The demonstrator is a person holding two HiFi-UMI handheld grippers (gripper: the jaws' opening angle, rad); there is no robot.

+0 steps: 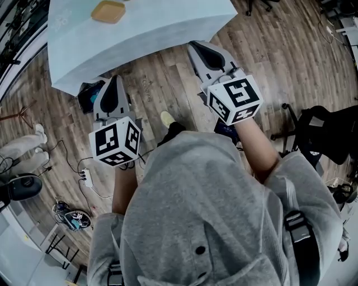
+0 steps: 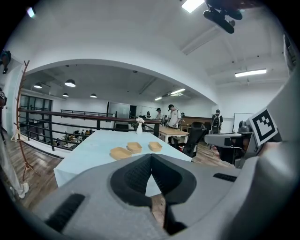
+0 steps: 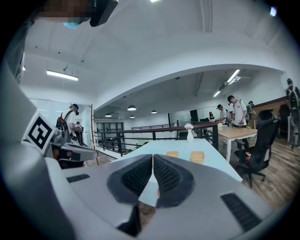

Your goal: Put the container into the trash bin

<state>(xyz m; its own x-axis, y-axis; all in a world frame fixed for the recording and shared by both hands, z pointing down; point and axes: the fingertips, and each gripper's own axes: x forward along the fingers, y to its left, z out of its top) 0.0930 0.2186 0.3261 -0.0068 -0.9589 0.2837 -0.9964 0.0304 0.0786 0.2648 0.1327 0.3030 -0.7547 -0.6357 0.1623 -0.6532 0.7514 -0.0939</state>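
Left claw and right claw are both pressed together, empty. The container sits on the table at the head view's upper left, straight ahead of the left claw (its own view shows 3).

Containers on table, vase behind

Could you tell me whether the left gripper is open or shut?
Shut: the left gripper shows its jaw tips meeting, with nothing held between them.
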